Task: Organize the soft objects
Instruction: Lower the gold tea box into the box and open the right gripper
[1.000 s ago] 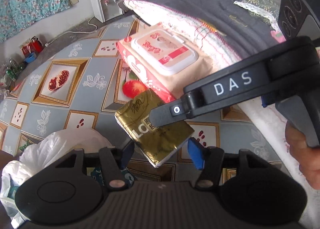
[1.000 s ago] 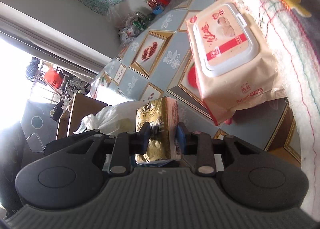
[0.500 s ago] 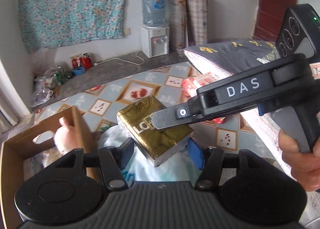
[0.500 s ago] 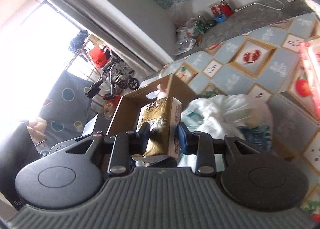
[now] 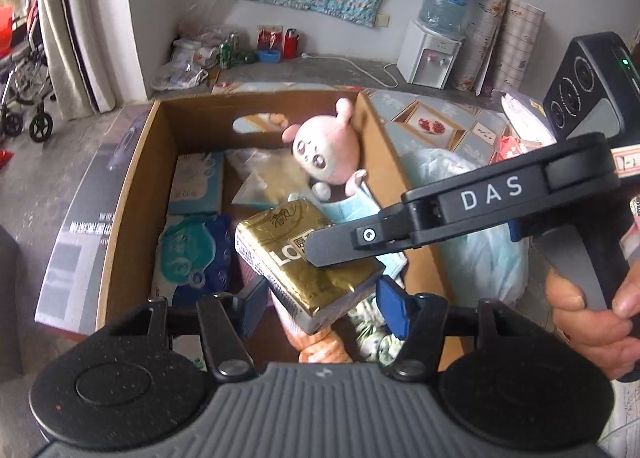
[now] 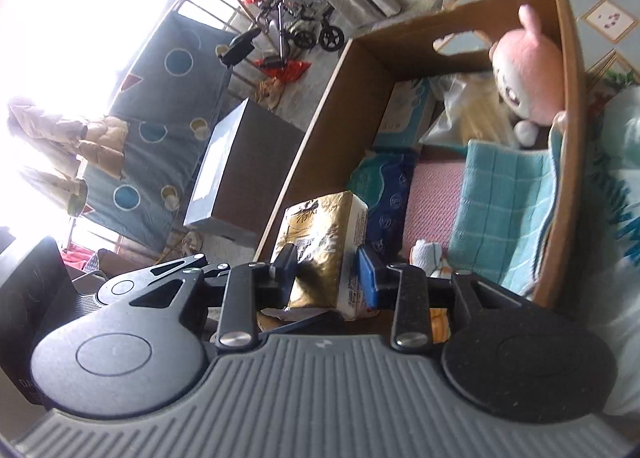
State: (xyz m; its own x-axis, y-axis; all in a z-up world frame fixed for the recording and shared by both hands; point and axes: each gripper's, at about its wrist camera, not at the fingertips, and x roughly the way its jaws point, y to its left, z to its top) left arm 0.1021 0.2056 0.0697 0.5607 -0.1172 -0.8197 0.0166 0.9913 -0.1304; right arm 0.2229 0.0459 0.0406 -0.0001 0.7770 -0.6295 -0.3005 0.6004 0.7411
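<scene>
**A:** Plain room: grey concrete floor, a flowered cloth on the far wall, a water dispenser (image 5: pixel 430 53) in the corner, and an open cardboard box (image 5: pixel 132 185) on the floor.

**B:** How full is it?

**A:** Well along. A pink plush toy (image 5: pixel 326 149) leans in the far corner, tissue packs lie along one side, and a teal towel (image 6: pixel 500 209) and a pink cloth (image 6: pixel 434 197) are folded inside.

**B:** And the piece in hand?

**A:** A gold tissue pack (image 6: pixel 324 254), pinched by the right gripper (image 6: pixel 326 268) across its short sides and held above the box's near end, not yet set down. The left gripper (image 5: pixel 320 304) hangs just under it, jaws spread and gripping nothing.

**B:** What's left?

**A:** Lowering that pack in and letting go. A white plastic bag (image 5: pixel 480 250) sits outside the box; its contents are hidden, so more may follow.

**B:** Anything unclear?

**A:** The near floor of the box is covered by both grippers. Something orange (image 5: pixel 322 350) lies there, probably cloth.
</scene>
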